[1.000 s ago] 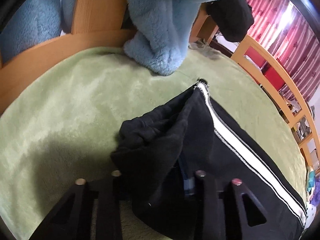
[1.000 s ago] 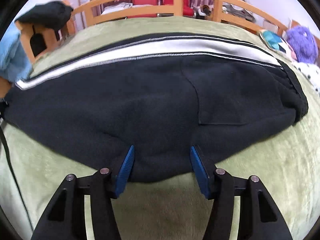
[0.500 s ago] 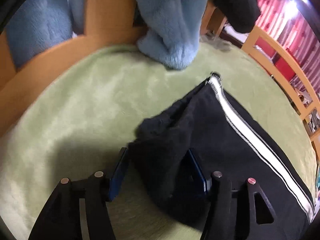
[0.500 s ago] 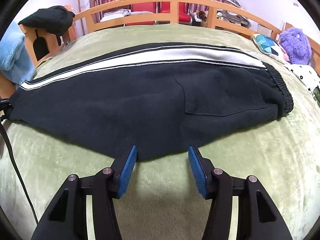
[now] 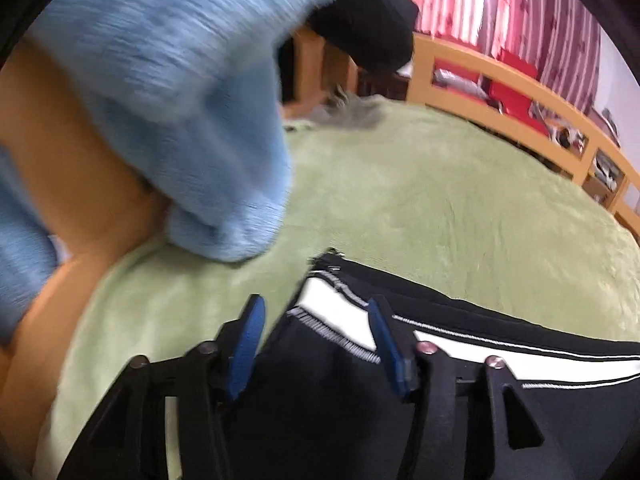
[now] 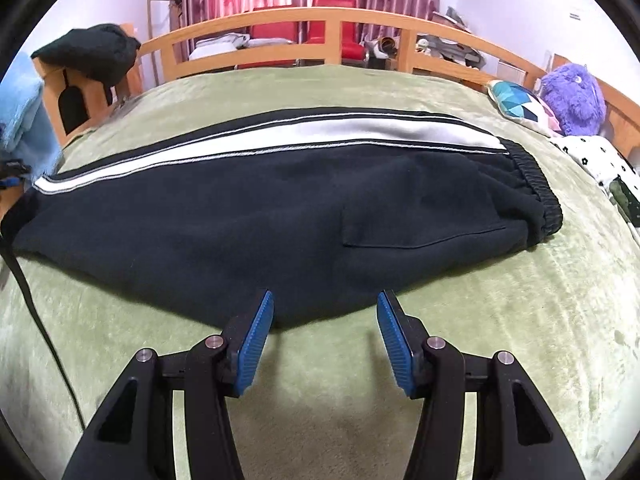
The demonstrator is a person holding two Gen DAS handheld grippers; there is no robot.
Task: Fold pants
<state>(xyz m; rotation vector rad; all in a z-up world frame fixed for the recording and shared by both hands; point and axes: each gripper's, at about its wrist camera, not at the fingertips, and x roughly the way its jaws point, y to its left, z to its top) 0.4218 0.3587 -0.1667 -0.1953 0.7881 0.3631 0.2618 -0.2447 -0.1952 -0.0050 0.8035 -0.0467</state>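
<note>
With both the left gripper (image 5: 316, 316) and right gripper (image 6: 325, 312) wide open, I'd pinch the pants (image 6: 280, 208) cuff squarely before folding toward the waistband (image 6: 536, 196).

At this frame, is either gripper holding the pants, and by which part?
Nothing is held. The left gripper is open over the cuff end of the pants; the right gripper is open at their near edge.

One pair of black fleece pants with a white side stripe (image 6: 256, 216) lies on one green plush bed cover (image 6: 500, 320). Two black grippers with blue-padded jaws show, the left gripper (image 5: 316, 320) and the right gripper (image 6: 325, 316). There is one purple fuzzy plush toy (image 6: 574, 98), one geometric-patterned cushion (image 6: 516, 100), one light-blue fluffy garment (image 5: 192, 92) and two red chairs (image 6: 332, 20).
</note>
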